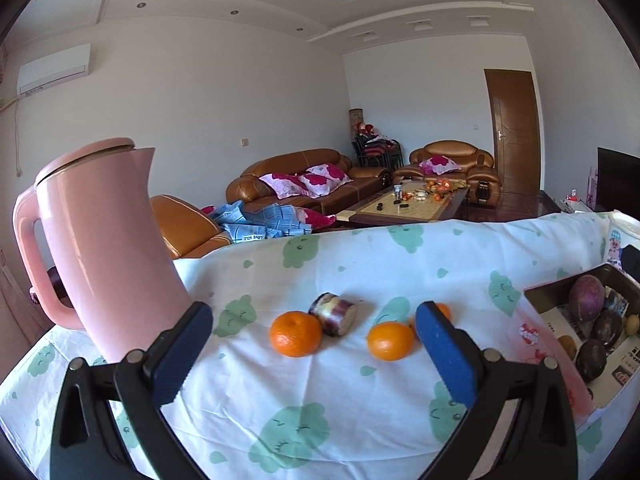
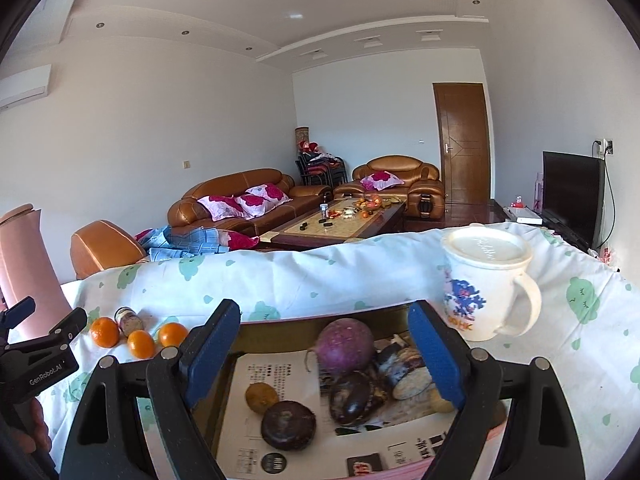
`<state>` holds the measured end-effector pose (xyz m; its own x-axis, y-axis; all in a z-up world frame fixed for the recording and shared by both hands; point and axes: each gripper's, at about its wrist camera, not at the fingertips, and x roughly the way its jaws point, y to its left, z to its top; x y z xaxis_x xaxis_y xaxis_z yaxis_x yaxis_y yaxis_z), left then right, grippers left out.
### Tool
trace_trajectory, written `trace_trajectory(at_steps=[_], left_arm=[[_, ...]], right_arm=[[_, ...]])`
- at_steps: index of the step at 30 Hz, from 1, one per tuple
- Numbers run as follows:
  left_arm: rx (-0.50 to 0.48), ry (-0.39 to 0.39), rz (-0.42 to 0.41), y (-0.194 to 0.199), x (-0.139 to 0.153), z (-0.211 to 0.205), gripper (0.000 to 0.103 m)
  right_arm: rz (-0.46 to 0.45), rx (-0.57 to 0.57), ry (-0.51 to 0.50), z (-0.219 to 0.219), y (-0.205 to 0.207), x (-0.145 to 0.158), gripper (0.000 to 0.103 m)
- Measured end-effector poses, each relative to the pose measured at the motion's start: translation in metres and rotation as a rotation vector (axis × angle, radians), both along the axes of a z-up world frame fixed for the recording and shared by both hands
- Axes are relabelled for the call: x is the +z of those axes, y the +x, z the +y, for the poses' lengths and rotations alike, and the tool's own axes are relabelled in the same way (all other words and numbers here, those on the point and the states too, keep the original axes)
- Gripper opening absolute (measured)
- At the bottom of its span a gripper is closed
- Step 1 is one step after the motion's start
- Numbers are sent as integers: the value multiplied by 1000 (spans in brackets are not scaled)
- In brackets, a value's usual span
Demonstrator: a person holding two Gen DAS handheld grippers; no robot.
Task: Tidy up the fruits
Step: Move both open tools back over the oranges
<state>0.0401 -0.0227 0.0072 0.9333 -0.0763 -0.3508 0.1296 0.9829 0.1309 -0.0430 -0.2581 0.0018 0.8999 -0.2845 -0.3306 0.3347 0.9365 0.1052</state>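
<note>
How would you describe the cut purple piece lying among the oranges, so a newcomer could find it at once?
Start at the tall pink kettle standing on the cloud-print cloth. To its right lie three oranges; the cut purple piece rests against the one nearest the kettle. It is the only stubby cylinder there, purple-skinned with a pale cut face, not round and orange.

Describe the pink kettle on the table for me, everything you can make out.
The pink kettle is a tall, smooth, matte jug, plastic by its look, with a loop handle on its left, a pointed spout on the right and a closed lid on top. It stands upright on the cloud-print cloth at the table's left end, apart from the oranges.
</note>
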Motion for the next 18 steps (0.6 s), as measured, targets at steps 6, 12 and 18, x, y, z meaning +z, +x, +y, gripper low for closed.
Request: trace_trajectory(at_steps=[6, 12, 18], left_arm=[[66, -47, 21, 14, -1, 40, 103], [179, -117, 69, 32, -4, 76, 103], [252, -63, 99, 41, -11, 87, 103]], right_arm=[[22, 55, -18, 39, 22, -1, 87], [68, 124, -49, 80, 48, -5, 87], [174, 261, -34, 118, 88, -14, 59]])
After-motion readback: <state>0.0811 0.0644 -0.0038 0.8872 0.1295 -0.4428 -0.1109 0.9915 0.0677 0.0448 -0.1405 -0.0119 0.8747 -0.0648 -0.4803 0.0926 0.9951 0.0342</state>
